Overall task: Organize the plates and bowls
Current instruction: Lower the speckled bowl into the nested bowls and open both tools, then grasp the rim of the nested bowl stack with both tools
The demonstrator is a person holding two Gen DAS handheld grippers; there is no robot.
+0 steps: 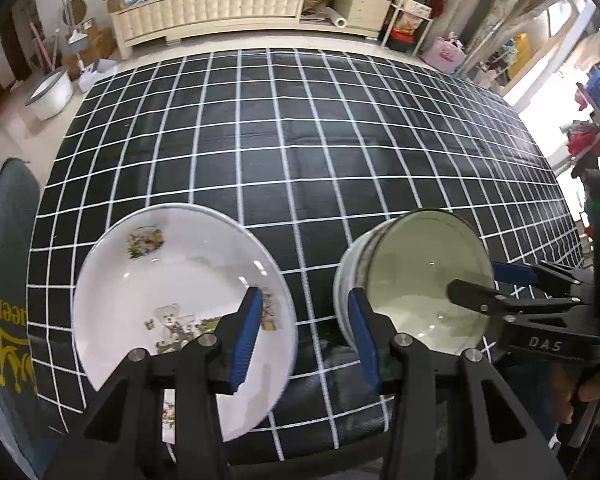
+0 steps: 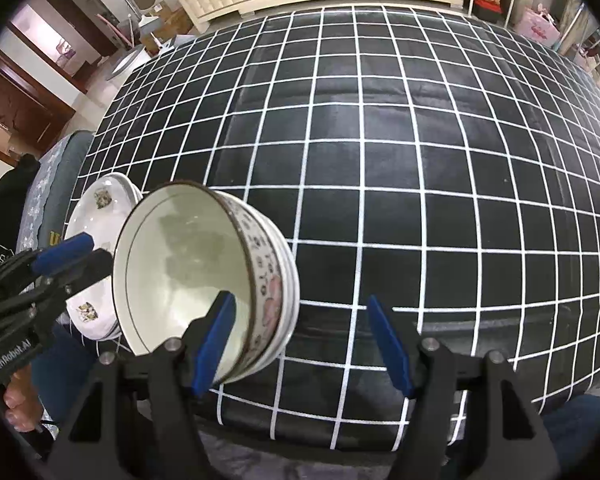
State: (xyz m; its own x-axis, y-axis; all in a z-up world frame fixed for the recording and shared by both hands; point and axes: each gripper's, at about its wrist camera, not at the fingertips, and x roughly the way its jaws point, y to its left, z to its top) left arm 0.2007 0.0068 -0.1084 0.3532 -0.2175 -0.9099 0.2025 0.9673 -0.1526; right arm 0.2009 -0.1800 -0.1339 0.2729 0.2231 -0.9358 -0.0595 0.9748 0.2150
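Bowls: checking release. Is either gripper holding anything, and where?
Nothing held: the right gripper straddles the rim of the bowls without pressing; the left gripper is open.

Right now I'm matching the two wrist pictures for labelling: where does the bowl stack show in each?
Left wrist view: the bowl stack is lower right, tilted, right of the plate.
Right wrist view: the stack is lower left, with the plate behind it at the left.
Shared landmark: the black checked tablecloth under both.

Bright daylight – fisheye-warped edges, dark vignette corners.
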